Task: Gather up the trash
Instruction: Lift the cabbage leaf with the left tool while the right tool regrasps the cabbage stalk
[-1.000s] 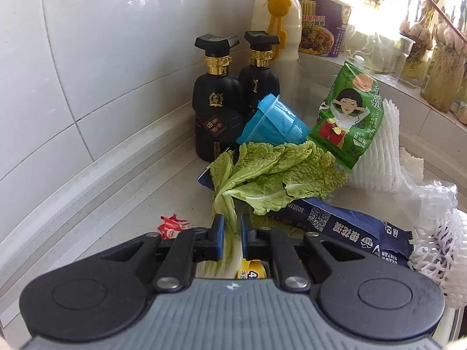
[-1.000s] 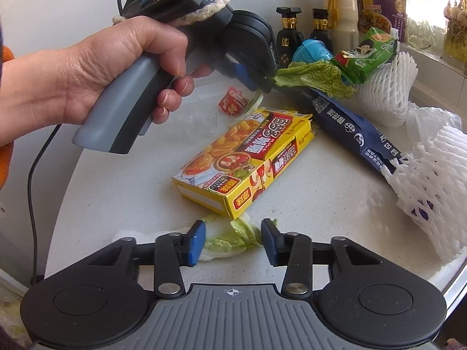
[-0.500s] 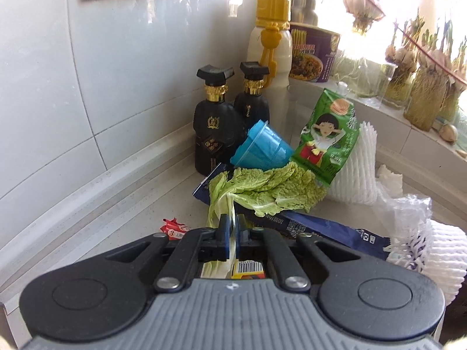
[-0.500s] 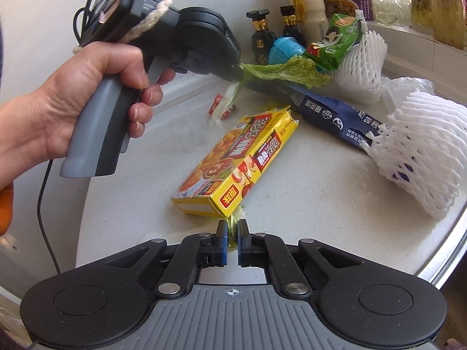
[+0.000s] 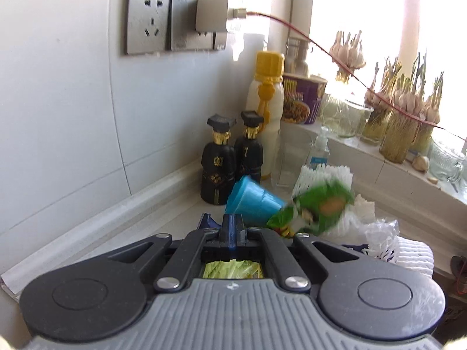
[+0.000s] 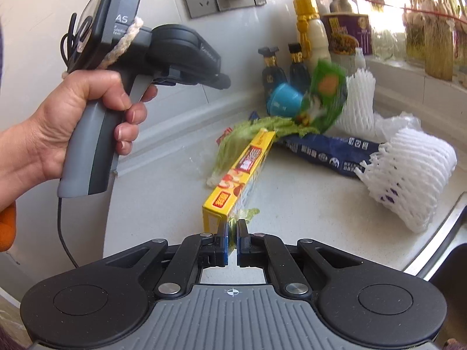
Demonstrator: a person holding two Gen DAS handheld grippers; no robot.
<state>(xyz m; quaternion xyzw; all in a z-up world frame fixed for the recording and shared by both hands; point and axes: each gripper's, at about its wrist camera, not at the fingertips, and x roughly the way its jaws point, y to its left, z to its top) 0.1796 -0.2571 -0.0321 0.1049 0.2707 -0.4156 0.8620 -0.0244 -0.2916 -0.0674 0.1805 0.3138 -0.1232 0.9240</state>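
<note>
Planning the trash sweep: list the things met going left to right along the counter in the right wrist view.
Yellow box → blue cup → green snack bag → dark blue wrapper → white foam net.

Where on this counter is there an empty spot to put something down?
Bare counter lies between the yellow box and the big white foam net, below the dark blue wrapper. Another bare strip runs left of the box toward the wall. The back corner is crowded: black bottles, blue cup, green packet.
</note>
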